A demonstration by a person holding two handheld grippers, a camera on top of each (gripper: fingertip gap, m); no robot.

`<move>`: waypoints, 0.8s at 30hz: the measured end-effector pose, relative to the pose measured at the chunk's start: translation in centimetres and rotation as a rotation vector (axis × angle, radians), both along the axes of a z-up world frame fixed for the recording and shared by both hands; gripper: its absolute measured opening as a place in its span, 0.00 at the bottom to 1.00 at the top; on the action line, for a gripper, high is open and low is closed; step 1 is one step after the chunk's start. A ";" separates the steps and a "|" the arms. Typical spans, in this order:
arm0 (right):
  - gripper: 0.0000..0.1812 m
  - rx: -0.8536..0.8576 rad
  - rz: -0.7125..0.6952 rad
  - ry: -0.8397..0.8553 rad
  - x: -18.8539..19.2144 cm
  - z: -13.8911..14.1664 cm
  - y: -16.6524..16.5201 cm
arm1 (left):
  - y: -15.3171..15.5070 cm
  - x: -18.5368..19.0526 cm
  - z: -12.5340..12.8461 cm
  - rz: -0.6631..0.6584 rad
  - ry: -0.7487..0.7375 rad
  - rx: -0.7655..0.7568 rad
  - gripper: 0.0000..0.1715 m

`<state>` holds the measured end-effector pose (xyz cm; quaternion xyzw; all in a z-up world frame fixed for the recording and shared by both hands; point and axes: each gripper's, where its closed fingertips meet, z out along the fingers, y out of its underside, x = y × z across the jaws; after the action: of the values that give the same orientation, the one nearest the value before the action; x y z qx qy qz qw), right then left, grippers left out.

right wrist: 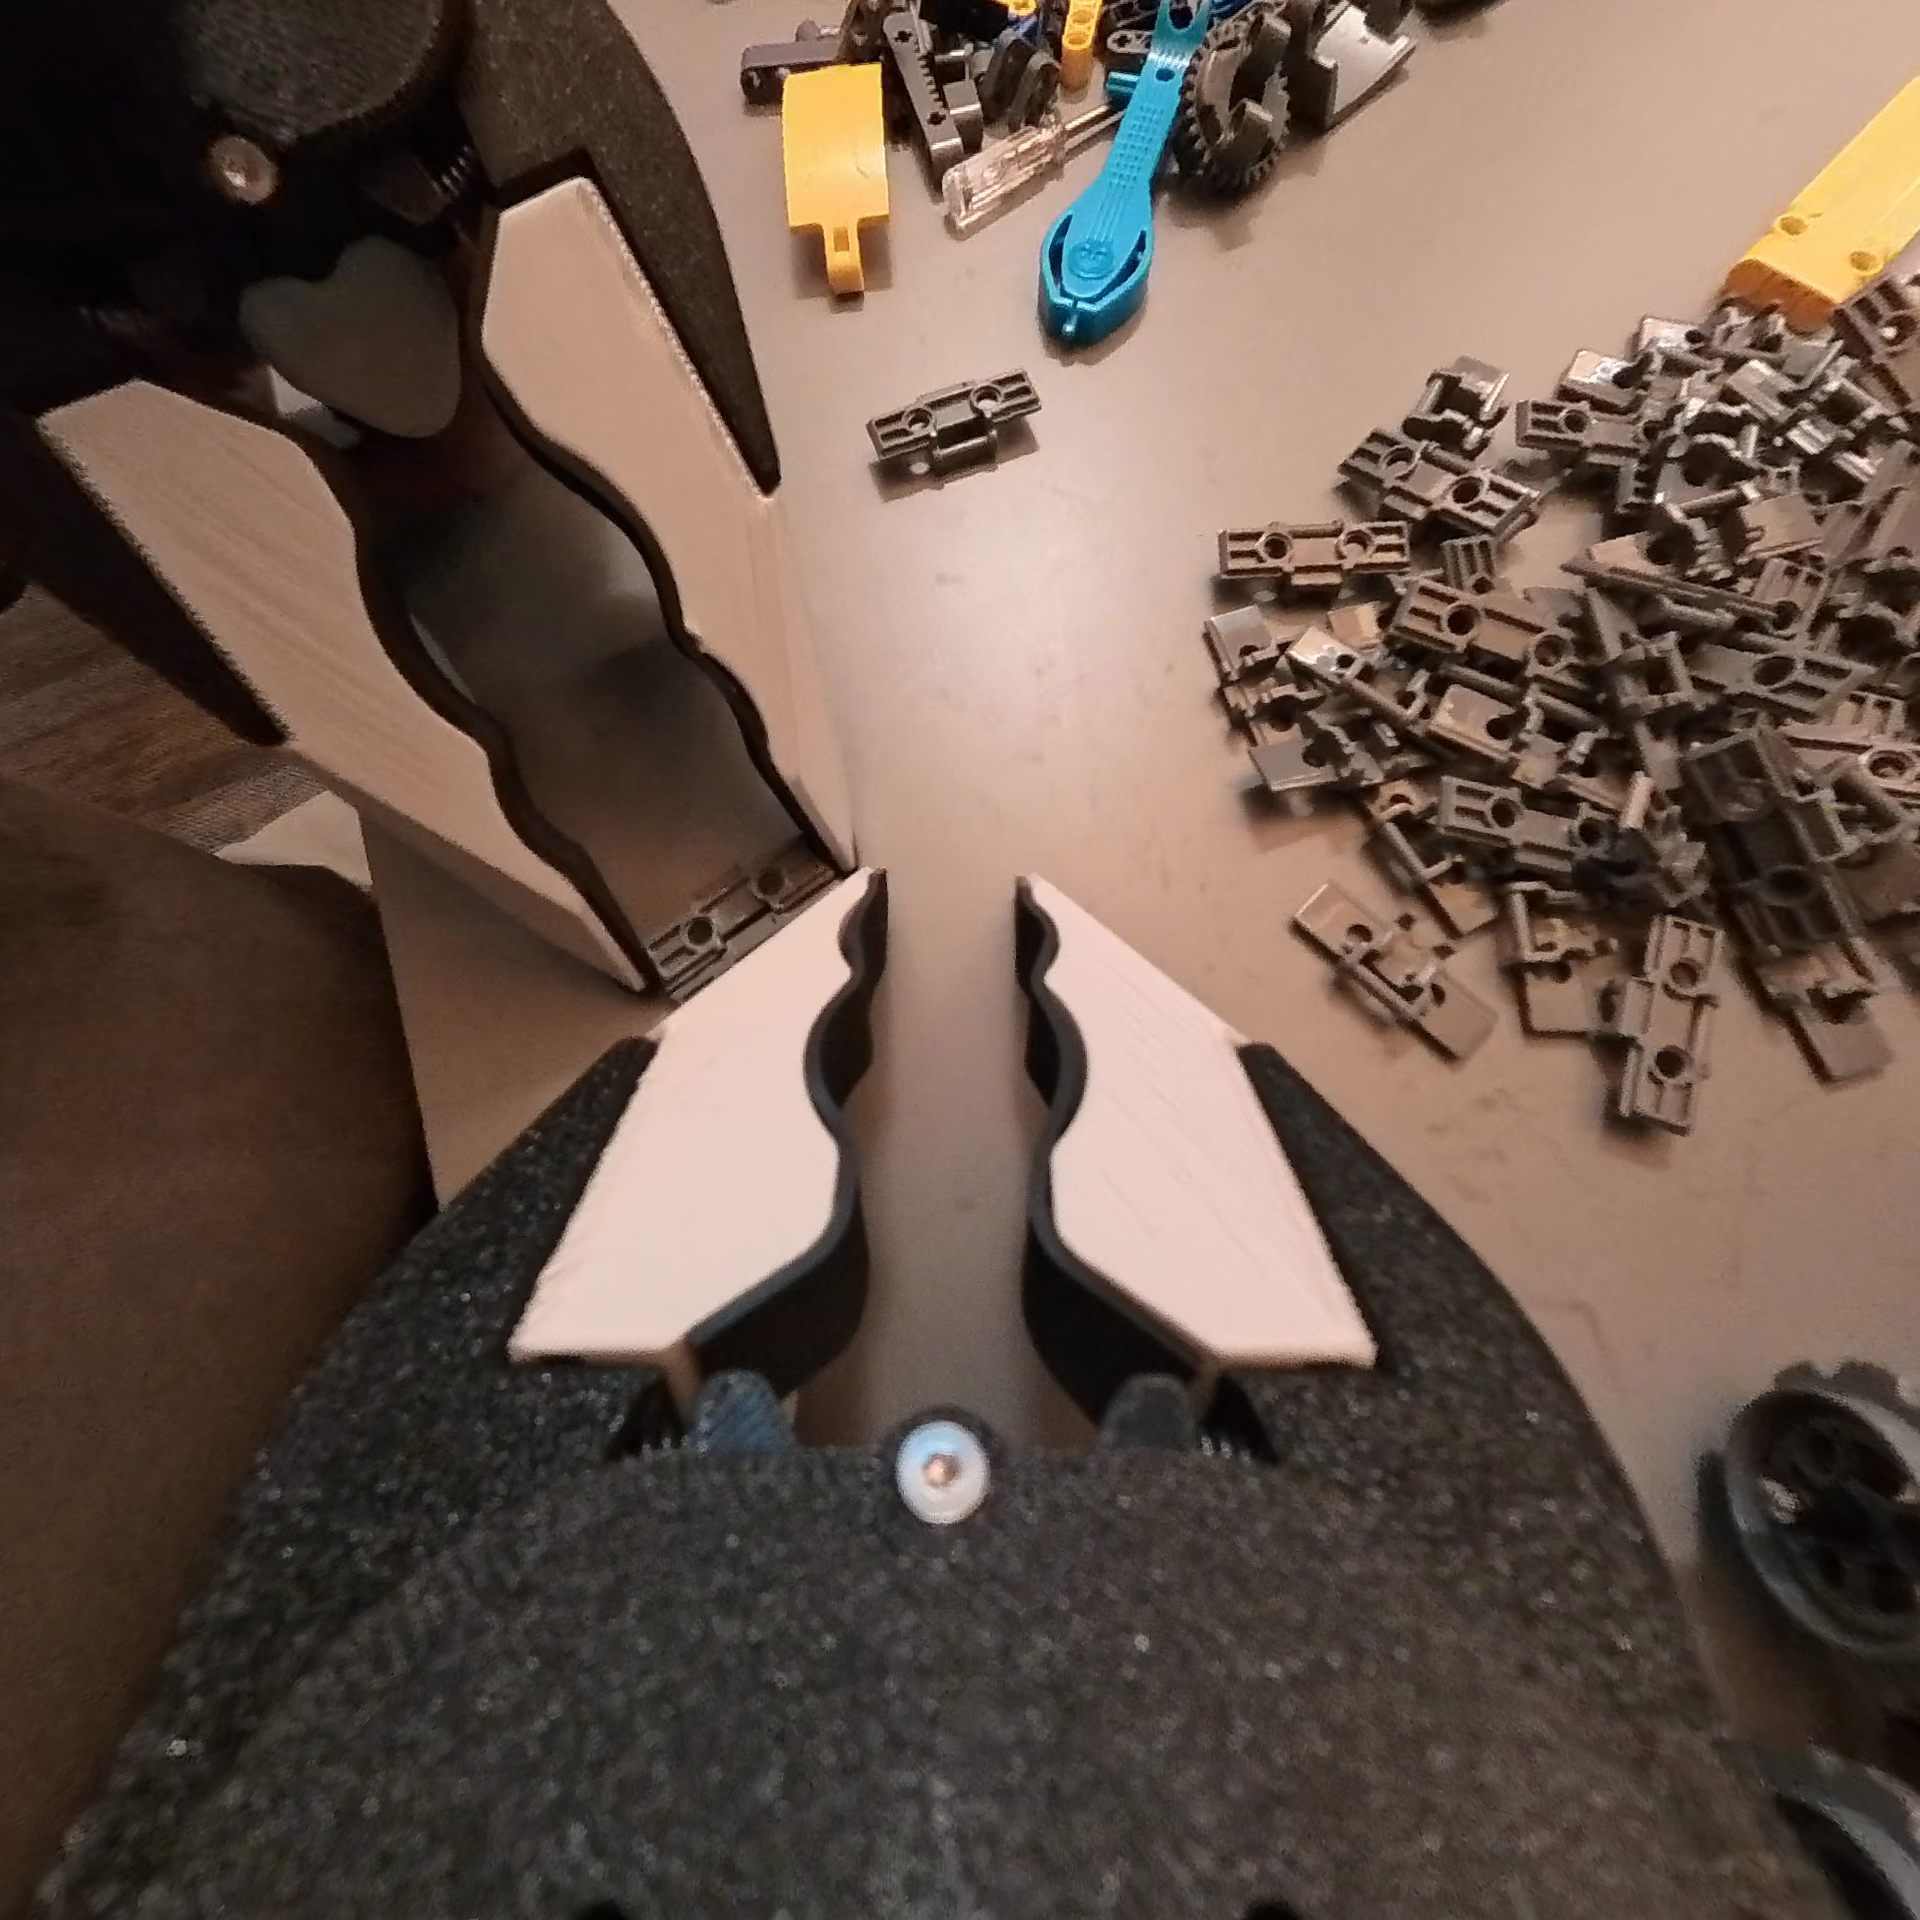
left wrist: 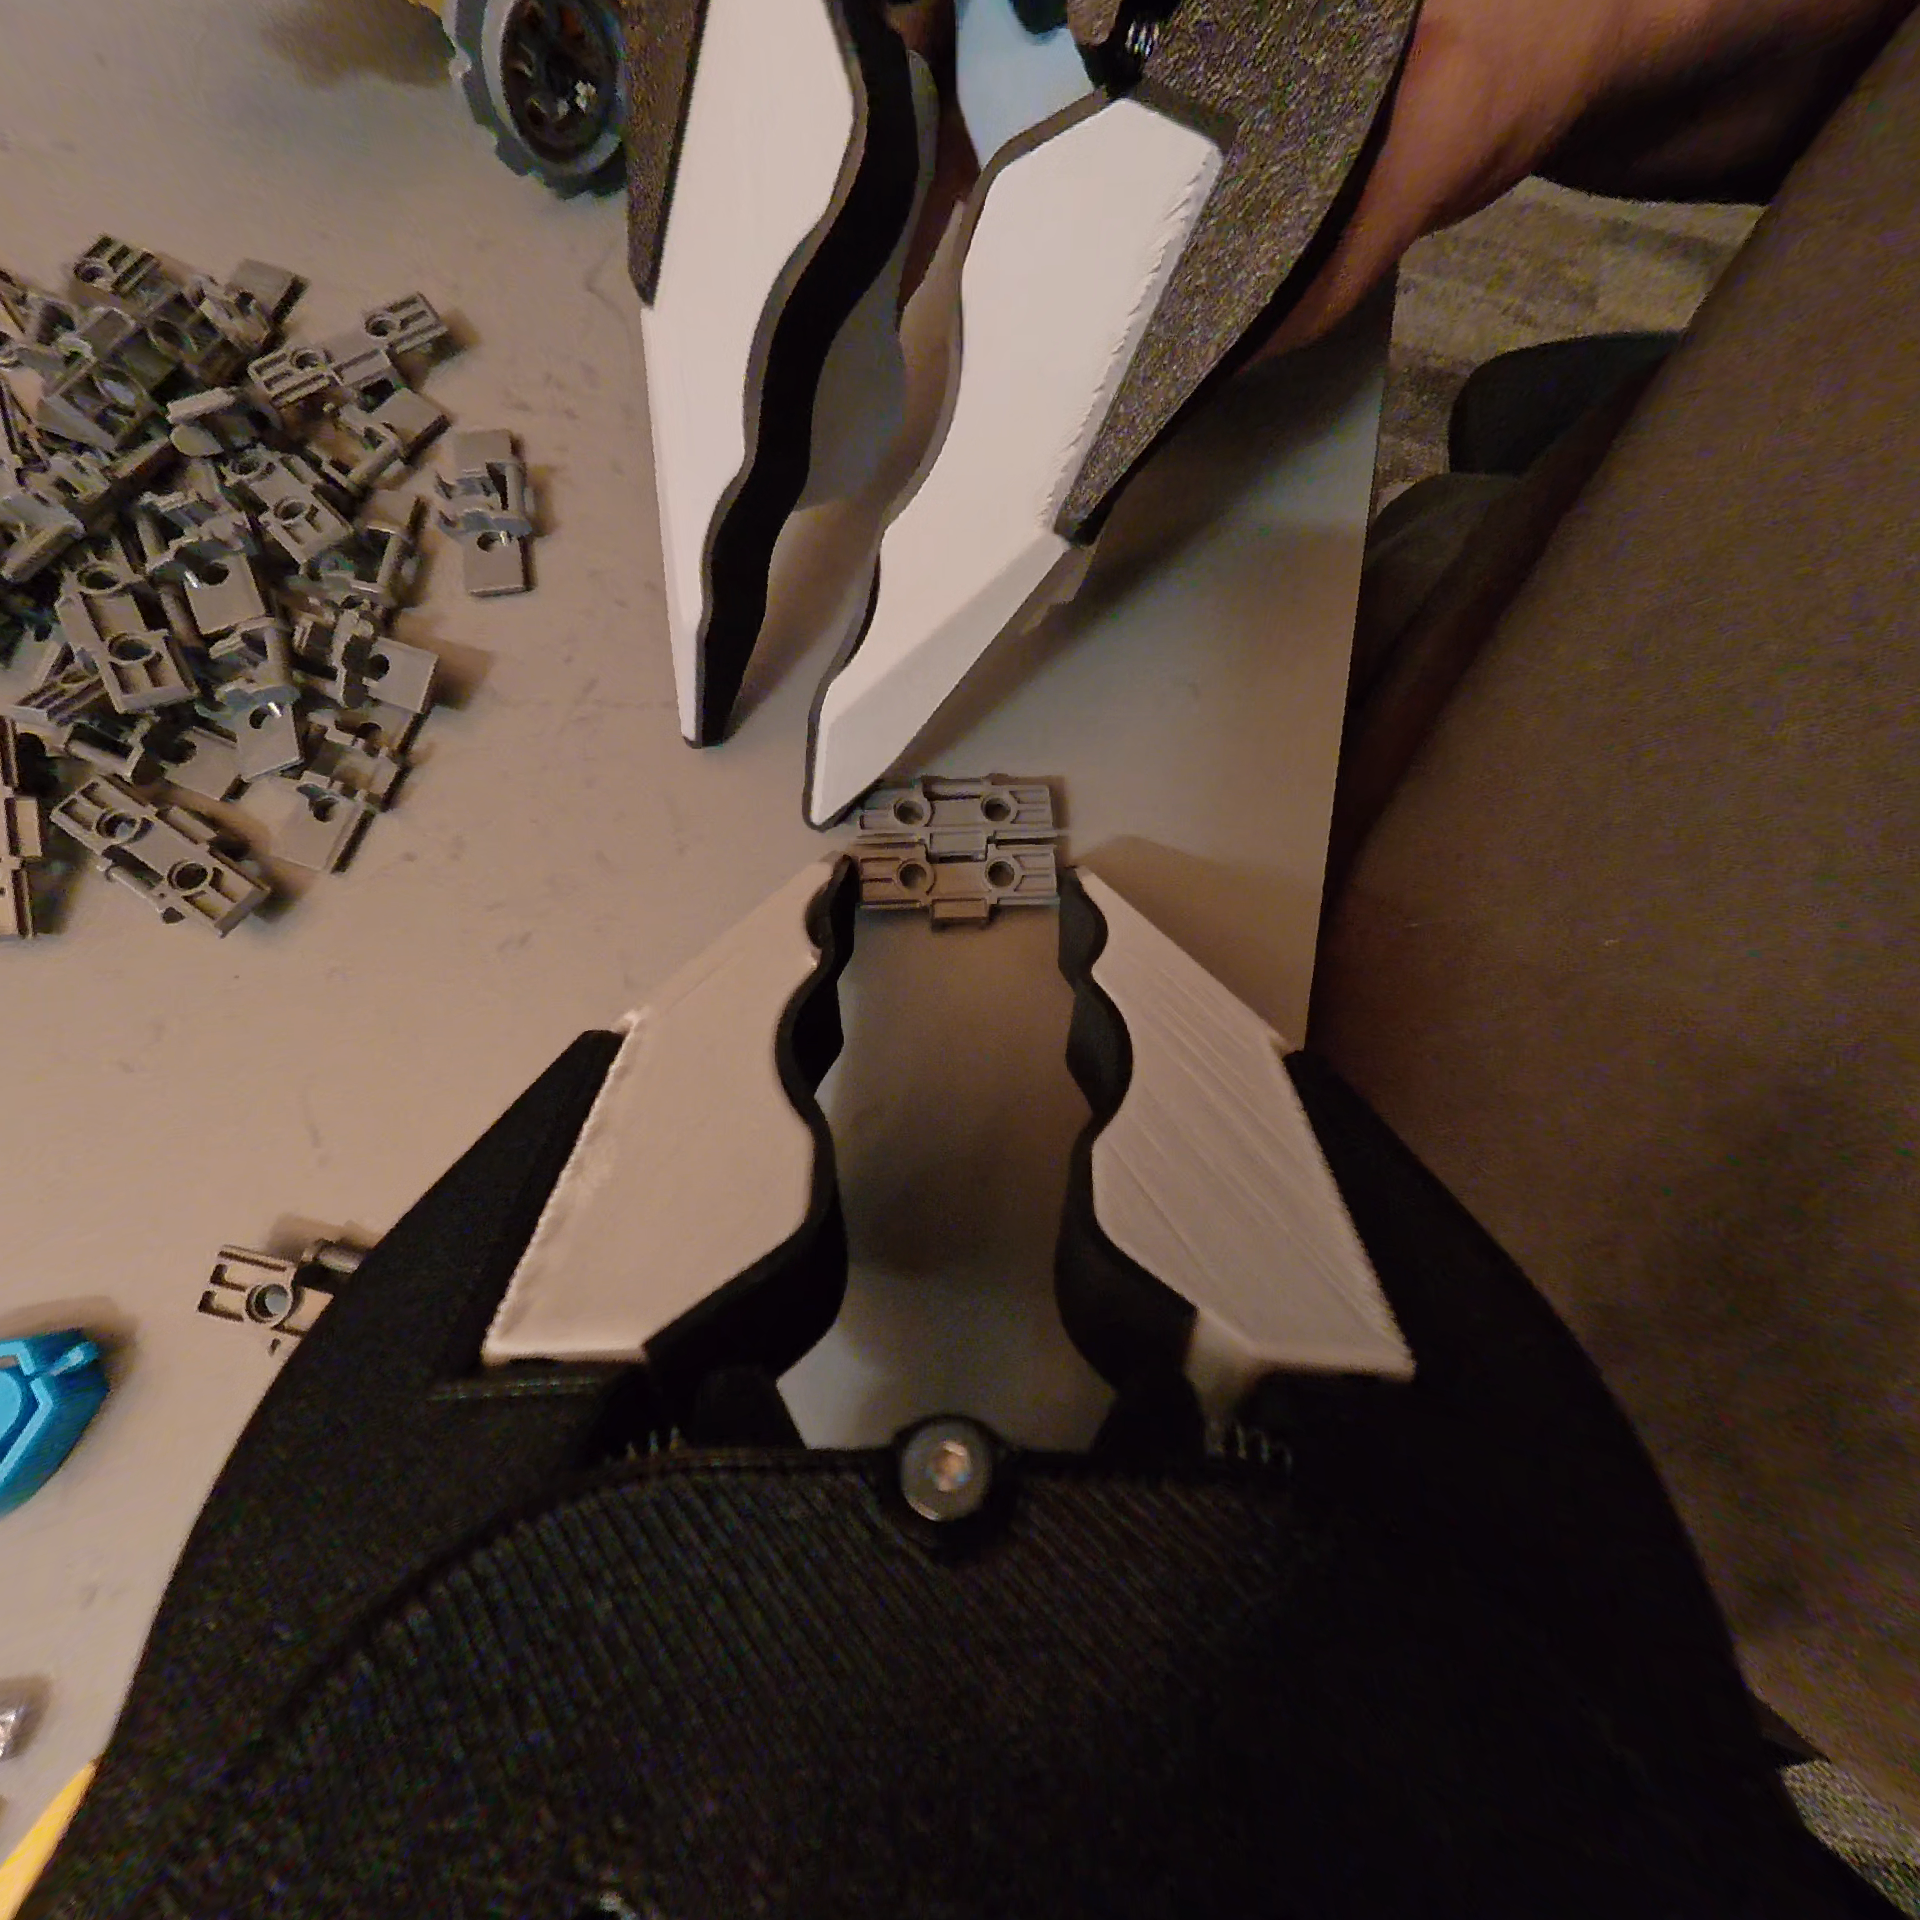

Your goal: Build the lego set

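Note:
My left gripper (left wrist: 956, 883) is shut on a pair of joined grey track links (left wrist: 961, 831), gripping the nearer link by its two ends just above the pale table (left wrist: 623, 1039) near its edge. My right gripper (left wrist: 769, 774) comes in from the top of the left wrist view. Its jaws are a little apart and empty, and one fingertip (left wrist: 831, 805) is right beside the end of the farther link. In the right wrist view my right gripper (right wrist: 948, 888) has only bare table between its fingers. The left gripper (right wrist: 738, 925) holds the links (right wrist: 717, 935) just to its left.
A big pile of loose grey links (left wrist: 177, 582) (right wrist: 1662, 727) lies on the table. Single links (left wrist: 488, 509) (right wrist: 956, 421) lie apart from it. A blue tool (right wrist: 1112, 229), yellow parts (right wrist: 831, 156) and grey wheels (right wrist: 1829, 1538) lie around. The table edge (left wrist: 1351, 623) borders brown fabric (left wrist: 1662, 1039).

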<state>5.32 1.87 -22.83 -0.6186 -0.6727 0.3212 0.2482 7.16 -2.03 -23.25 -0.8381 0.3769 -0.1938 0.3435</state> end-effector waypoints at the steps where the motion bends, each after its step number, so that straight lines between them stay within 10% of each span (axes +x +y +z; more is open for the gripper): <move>1: 0.13 -0.001 -0.002 -0.004 -0.1 -0.1 0.0 | 0.0 0.0 0.0 0.000 0.000 0.000 0.21; 24: 0.14 -0.035 -0.005 -0.008 -0.2 -0.1 0.1 | 0.0 0.0 0.0 -0.001 0.002 0.002 0.21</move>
<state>5.12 1.94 -22.91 -0.6257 -0.6664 0.3300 0.2355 7.16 -2.04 -23.26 -0.8378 0.3777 -0.1926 0.3440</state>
